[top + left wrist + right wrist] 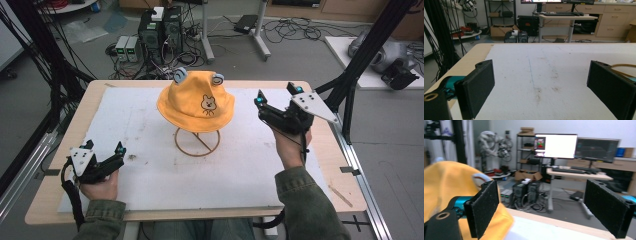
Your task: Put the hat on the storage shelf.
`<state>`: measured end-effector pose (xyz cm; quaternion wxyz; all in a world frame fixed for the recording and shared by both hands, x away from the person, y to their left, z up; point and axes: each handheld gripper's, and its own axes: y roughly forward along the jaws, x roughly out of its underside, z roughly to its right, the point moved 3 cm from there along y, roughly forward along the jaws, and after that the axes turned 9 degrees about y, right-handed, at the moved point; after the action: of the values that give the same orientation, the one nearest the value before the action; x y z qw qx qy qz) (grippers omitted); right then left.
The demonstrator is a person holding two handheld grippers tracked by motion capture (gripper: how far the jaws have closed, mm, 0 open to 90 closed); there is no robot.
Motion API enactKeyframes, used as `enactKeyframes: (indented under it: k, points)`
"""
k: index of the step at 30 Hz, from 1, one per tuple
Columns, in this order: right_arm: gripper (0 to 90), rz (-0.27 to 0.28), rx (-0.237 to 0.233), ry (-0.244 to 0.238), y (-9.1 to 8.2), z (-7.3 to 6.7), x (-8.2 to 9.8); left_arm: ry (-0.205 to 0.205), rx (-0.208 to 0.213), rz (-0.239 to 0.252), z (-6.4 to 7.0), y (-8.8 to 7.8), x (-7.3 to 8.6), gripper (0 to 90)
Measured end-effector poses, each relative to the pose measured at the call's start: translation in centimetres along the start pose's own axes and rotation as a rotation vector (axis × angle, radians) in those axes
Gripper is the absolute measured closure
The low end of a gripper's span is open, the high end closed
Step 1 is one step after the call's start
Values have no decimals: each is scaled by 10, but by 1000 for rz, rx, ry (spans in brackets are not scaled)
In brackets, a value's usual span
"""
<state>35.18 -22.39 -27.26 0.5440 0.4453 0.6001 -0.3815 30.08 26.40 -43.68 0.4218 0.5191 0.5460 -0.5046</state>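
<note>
Hat, yellow bucket type w/ bear face on front & two grey-blue ears on top, sits on thin wire stand at desk centre, slightly toward 12 o'clock. Stand's ring base lies flat on white mat covering wooden desk.

Right hand-held gripper held off the desk at approx 3 o'clock from hat, just beside brim, not touching. Jaws wide apart, nothing between; no earlier frame so only the state told. Seen from right gripper view: hat bulks at left behind left jaw, blurred; pads clear of fabric. Grey three-cornered plate on top, hand & green sleeve below.

Left hand-held gripper low near desk edge at approx 8 o'clock from hat, well apart from it. Jaws open, empty; left gripper view looks along bare stained mat between both black pads, w/ bit of stand's ring behind right jaw.

Beyond desk at 12 o'clock: computer boxes & cables on floor.
</note>
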Motion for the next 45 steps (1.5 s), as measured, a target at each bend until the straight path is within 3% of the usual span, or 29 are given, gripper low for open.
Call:
enactKeyframes:
  k: [5, 10, 22, 33, 35, 36, 45]
  points:
    - [125, -7, 50, 11, -13, 19, 16, -8, -4, 3, 1, 1, -1, 80]
    - [125, -4, 83, 19, -21, 25, 30, -7, -1, 0, 1, 1, -1, 79]
    - [126, -43, 145, 82, -32, 46, 92, -11, -7, 0, 0, 1, 0, 79]
    - [125, -89, 194, 65, -41, 58, 134, -12, -6, -5, 2, 0, 1, 80]
    - [124, -117, 199, 48, -39, 59, 137, -17, -5, -5, 2, 0, 1, 79]
    - [124, -102, 194, 29, -39, 59, 136, -17, -5, -5, 2, 0, 1, 79]
    - [124, -104, 183, 50, -38, 55, 137, -19, -6, -5, 1, 0, 2, 80]
